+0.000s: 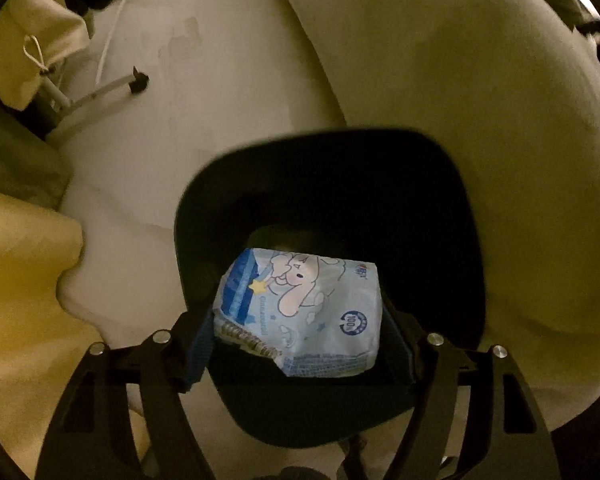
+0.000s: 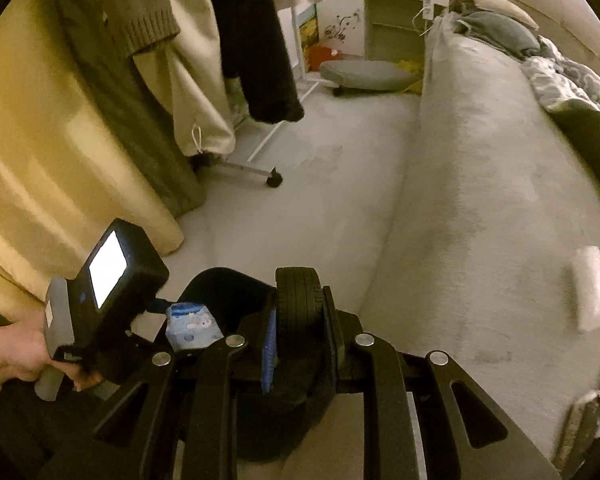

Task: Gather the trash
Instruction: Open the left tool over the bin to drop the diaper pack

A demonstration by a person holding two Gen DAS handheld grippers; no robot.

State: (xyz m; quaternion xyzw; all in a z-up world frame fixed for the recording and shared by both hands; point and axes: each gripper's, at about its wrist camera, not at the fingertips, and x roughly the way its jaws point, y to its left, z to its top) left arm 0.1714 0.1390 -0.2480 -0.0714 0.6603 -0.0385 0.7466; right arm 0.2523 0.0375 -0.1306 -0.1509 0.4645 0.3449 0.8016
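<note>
The floor (image 2: 300,208) is covered in pale carpet with a faint darker stain near its middle; a light grey sofa (image 2: 480,220) runs along the right side, with rumpled bedding (image 2: 568,76) and a grey pillow (image 2: 496,28) at its far end; a white crumpled tissue (image 2: 590,288) lies on the sofa seat; a yellow curtain (image 2: 40,160) hangs at the left, beside garments on a wheeled clothes rack (image 2: 256,168); a white shelf unit (image 2: 396,12) stands against the far wall, with a grey cushion (image 2: 368,76) on the floor before it. The black bin (image 1: 328,184) sits on the carpet just beside the sofa front. The left tool (image 1: 300,320) is clamped on the tissue packet (image 1: 304,312), one blue pad against each side, and holds it over the bin opening; the packet is pale blue soft plastic, printed with a white long-eared cartoon figure, a yellow star and a round "100" emblem, its lower corner creased. The right tool (image 2: 300,320) is clamped on a black ribbed wheel (image 2: 298,296), upright between its pads, just beside the bin rim; whether the wheel is part of the bin cannot be told. The left hand (image 2: 8,352) grips the handle of the left tool.
</note>
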